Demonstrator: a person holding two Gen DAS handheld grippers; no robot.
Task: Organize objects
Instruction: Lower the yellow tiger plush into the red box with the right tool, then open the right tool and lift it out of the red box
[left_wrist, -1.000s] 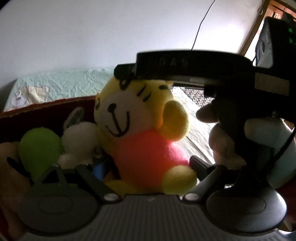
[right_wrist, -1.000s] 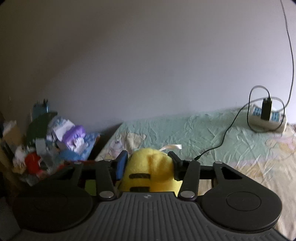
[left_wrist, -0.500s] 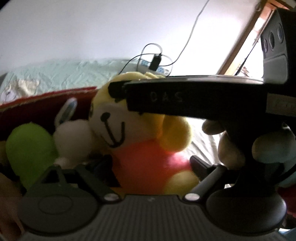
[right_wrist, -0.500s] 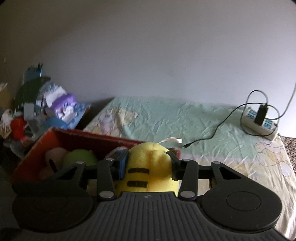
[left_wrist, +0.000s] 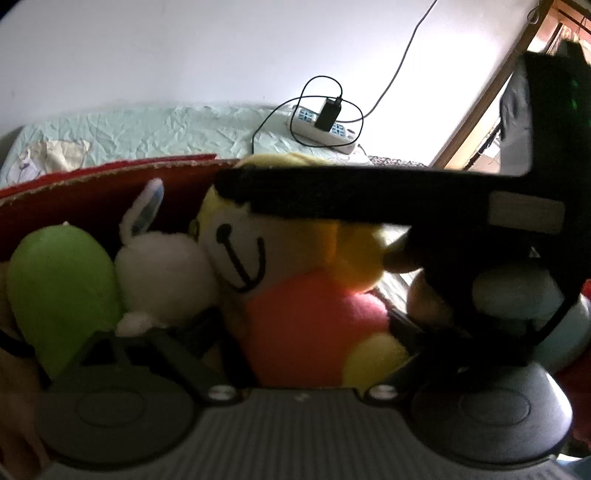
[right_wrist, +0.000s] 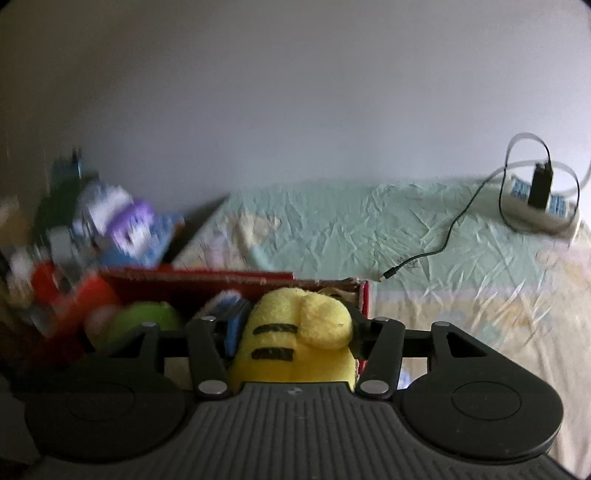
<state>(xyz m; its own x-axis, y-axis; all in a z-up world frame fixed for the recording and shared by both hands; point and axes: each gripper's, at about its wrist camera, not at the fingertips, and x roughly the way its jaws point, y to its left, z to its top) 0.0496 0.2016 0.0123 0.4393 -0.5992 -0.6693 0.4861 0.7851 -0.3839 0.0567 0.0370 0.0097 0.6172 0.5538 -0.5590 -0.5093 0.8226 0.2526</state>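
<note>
Lower than a second ago: yellow plush toy (right_wrist: 295, 339) now down at the red box (right_wrist: 207, 282), where before only wall and bed showed behind it in the right wrist view. Power strip (left_wrist: 323, 125) newly in sight on the bed (left_wrist: 155, 129) from the left wrist view.

Right gripper (right_wrist: 291, 332) clamped narrow on the toy's head, one blue-padded finger at the left side, the other pressed into the right. Head level with the box's far rim, body hanging inside.

Left gripper (left_wrist: 306, 339) spread wide around the toy's orange belly; contact impossible to tell, fingers dark and partly hidden.

Beside the toy in the box: white plush (left_wrist: 162, 266), then green plush (left_wrist: 62, 288) further left. Across the toy's forehead, blocking the left view, the dark bar of the right gripper. Blurred clutter (right_wrist: 110, 225) left of the bed.
</note>
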